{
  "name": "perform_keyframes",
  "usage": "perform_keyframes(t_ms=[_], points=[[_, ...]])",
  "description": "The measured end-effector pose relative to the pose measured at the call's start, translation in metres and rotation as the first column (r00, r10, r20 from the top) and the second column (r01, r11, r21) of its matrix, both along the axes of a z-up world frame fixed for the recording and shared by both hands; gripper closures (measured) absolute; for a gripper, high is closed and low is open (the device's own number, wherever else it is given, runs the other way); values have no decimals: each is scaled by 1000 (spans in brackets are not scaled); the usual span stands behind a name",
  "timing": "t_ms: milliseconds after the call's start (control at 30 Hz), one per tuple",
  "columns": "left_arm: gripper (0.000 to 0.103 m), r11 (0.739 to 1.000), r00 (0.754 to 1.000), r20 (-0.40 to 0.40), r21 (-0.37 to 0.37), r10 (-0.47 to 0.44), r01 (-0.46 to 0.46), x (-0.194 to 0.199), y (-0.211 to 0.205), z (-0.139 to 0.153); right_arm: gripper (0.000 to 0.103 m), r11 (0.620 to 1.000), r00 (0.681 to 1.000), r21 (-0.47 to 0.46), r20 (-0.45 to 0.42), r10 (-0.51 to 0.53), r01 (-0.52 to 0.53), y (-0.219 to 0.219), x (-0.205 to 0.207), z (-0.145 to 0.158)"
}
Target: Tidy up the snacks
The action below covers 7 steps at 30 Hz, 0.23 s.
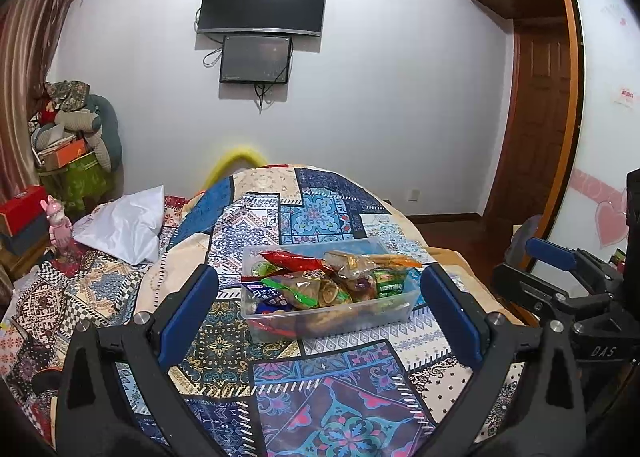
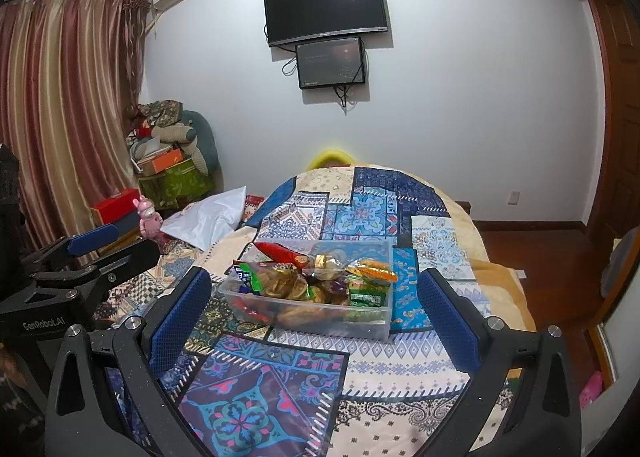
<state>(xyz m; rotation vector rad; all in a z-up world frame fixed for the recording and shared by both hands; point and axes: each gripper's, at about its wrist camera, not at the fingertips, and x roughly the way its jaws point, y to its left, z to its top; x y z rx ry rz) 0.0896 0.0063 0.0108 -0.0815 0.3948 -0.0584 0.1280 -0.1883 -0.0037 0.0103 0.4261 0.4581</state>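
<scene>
While bin (image 1: 400, 311) sits mid-table (image 1: 280, 409) | bare cloth surrounds it

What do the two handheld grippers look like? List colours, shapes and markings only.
Both are black frames of angular struts with triangular cutouts and round silver bolts. The left gripper has smooth blue pads on its jaws; the right gripper has blue pads with a fine grid texture. White lettering reads "GenRobot.AI" on the left gripper's body and "DAS" on the right's. No cables or sleeves are visible.

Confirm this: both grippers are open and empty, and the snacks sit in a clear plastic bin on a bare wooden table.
Wrong surface. The clear plastic bin of snacks sits on a patchwork quilt, as both wrist views show. The left gripper and right gripper are open and empty.
</scene>
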Motion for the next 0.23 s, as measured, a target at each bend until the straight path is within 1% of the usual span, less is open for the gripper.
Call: perform_keyframes(t_ms=[233], points=[[0,1000,1000,-2,-2,-1,1,-1,1,-1,0,1000,1000,1,3,-2,2,1,0,0]])
